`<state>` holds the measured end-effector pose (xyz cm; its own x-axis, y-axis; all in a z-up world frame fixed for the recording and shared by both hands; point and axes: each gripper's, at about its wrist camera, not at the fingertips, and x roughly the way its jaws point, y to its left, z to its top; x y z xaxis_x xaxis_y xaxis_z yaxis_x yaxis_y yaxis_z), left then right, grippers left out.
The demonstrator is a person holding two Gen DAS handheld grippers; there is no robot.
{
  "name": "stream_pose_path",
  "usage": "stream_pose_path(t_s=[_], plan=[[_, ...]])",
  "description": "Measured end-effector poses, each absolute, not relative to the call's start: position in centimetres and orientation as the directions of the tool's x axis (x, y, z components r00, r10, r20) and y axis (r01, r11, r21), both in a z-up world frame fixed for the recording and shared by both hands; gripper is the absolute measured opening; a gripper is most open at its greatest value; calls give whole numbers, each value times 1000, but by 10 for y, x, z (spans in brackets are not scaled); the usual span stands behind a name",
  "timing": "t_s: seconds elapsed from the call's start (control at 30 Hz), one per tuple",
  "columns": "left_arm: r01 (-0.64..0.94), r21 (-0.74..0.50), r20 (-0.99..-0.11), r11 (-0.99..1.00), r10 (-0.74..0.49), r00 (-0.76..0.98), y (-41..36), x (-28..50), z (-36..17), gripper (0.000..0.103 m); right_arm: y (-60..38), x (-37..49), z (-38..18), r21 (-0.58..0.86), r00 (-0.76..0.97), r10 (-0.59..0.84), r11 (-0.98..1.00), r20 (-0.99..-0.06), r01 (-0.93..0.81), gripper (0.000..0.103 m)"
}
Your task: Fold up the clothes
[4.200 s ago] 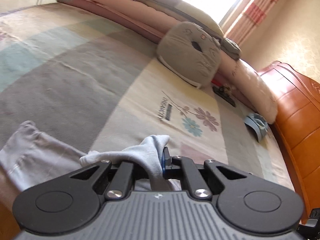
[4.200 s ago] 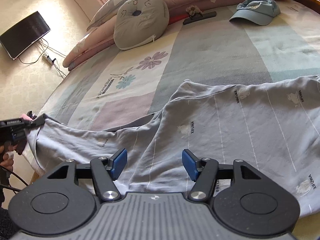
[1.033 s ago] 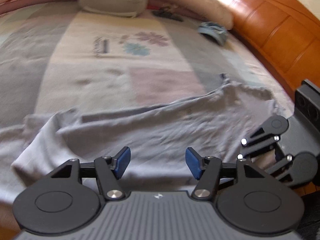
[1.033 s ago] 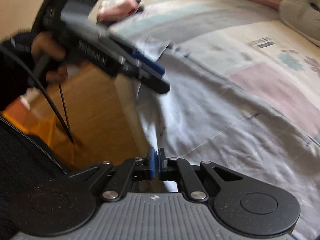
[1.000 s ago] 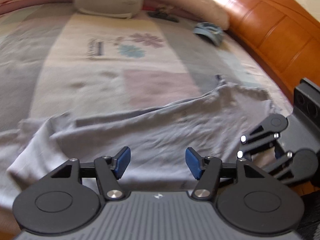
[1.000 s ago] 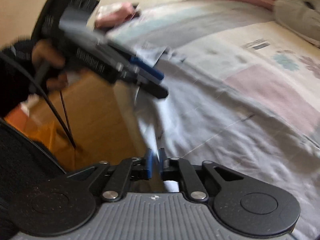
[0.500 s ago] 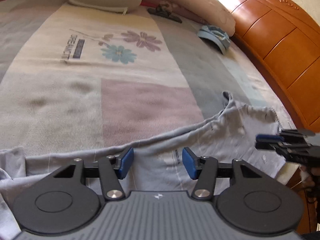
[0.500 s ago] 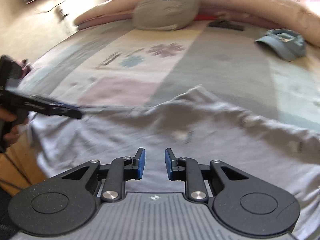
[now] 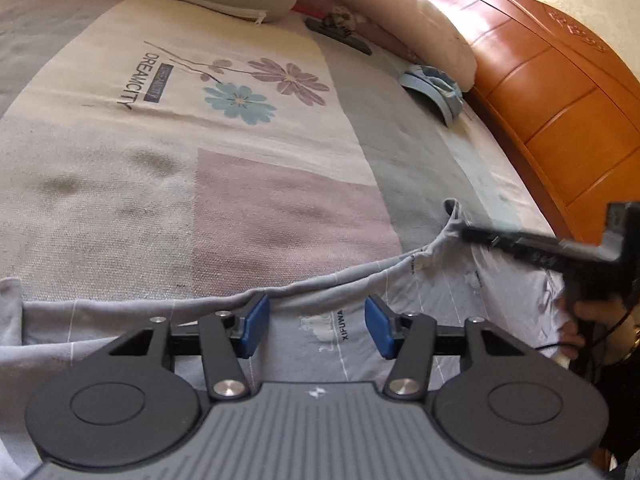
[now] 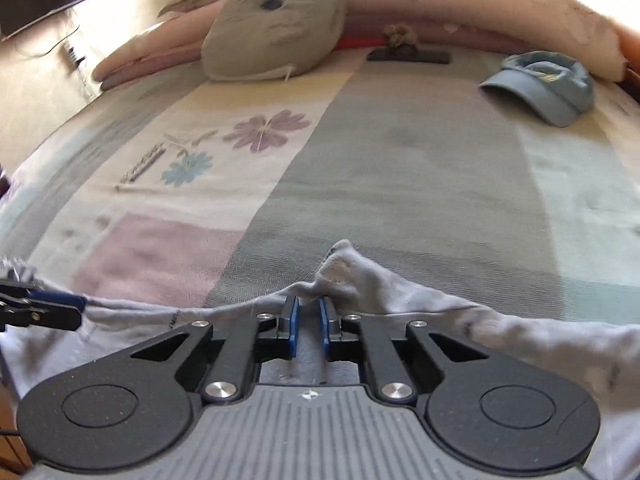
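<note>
Shirt (image 9: 400,320) lying across near edge of bedspread (image 9: 240,200), printed XIFUWA. Left claw (image 9: 316,328) hovering open above it. Right claw (image 10: 308,320) closing, shirt's top hem between pads. Farther off, DREAMCITY printed beside flowers (image 9: 260,84); cap (image 10: 544,84) resting beyond.

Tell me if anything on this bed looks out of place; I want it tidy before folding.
A blue cap lies loose near the pillows, and a dark flat object sits by the grey cushion. The grey garment is bunched along its far edge, not flat.
</note>
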<state>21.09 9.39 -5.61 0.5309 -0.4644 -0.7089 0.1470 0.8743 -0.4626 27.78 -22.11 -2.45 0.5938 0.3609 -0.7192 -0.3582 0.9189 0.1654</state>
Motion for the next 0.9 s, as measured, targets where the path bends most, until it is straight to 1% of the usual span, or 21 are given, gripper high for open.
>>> stream_pose_path(t_s=[0.03,0.1,0.2,0.23,0.27,0.37,0.47,0.57,0.63,0.7,0.73,0.77,0.9], plan=[[155,-460,-707,874,-467,532,93,210,-57,55,-222,276,-19,148,612,349,923,-709,-355,23],[163,-464,-701,871,-473,534,93,208,-58,58,-223,276,-11,120,638,329,930,-697,-348,23],[158,-476,-694,865,-480,537,93,211,-58,59,-217,294,-24,82,620,277,942,-734,-325,23],[157,-477,-693,865,-480,538,93,212,-58,59,-214,300,-35,44,609,239,947,-757,-317,23],[160,-476,-692,865,-481,539,94,212,-58,59,-216,304,-43,23,613,226,947,-757,-320,27],[177,-469,-690,865,-484,538,94,211,-59,59,-230,307,-44,86,615,255,953,-746,-292,28],[179,-478,-684,860,-492,539,96,211,-58,59,-225,301,-38,-6,636,185,958,-749,-285,32],[202,-462,-682,864,-492,541,94,212,-51,58,-224,297,-30,-12,628,162,965,-761,-264,33],[237,-428,-679,872,-484,552,91,214,-44,58,-222,293,-22,-16,632,157,966,-759,-259,37],[272,-392,-676,879,-476,563,87,216,-37,59,-218,290,-14,-21,641,155,966,-752,-258,43],[289,-374,-674,881,-472,568,85,218,-33,59,-213,294,-10,-34,651,145,966,-745,-254,52],[301,-362,-672,882,-471,571,83,219,-31,59,-207,299,-8,-51,660,132,967,-740,-250,55],[313,-367,-667,876,-482,568,79,226,-27,59,-174,322,-11,-114,626,100,949,-773,-293,58]])
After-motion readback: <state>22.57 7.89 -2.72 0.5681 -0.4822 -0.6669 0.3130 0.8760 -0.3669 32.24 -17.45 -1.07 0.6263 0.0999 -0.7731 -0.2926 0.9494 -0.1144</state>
